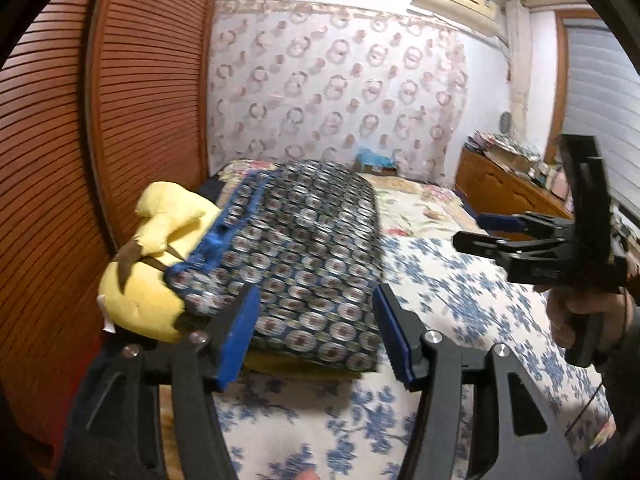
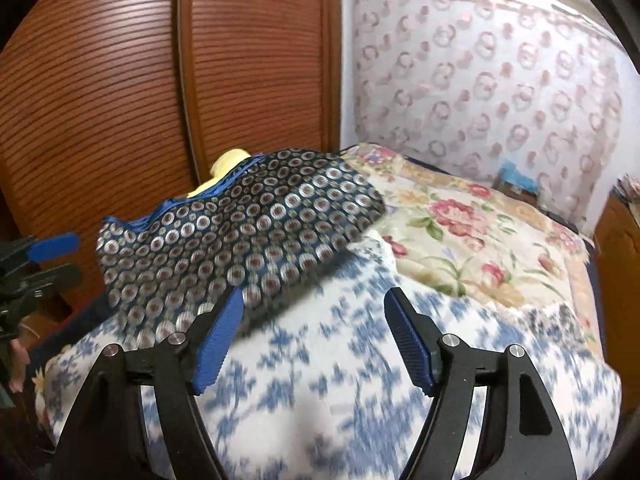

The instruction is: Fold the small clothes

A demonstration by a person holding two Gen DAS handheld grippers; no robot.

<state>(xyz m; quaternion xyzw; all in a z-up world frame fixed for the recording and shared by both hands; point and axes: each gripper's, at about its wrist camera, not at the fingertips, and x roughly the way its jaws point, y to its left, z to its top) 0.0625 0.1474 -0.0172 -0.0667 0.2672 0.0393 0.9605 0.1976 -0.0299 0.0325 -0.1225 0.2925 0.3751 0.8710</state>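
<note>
A folded garment (image 1: 304,248), dark blue with silver and red circles, lies on the bed, partly over a yellow plush toy (image 1: 148,268). My left gripper (image 1: 316,336) hovers just in front of its near edge with the jaws apart; the blue pads (image 1: 236,336) do not press on the cloth. In the right wrist view the same garment (image 2: 240,236) lies ahead and to the left. My right gripper (image 2: 314,340) is open over the blue-flowered sheet (image 2: 320,380), with nothing between its fingers. A hand (image 1: 580,312) holds the right gripper (image 1: 472,230) at the right of the left wrist view.
Louvred wooden wardrobe doors (image 1: 100,140) stand close along the bed's left side. A cream quilt with red flowers (image 2: 480,232) covers the far part of the bed. A cluttered wooden dresser (image 1: 504,188) stands at the right. A patterned curtain (image 1: 340,80) hangs behind.
</note>
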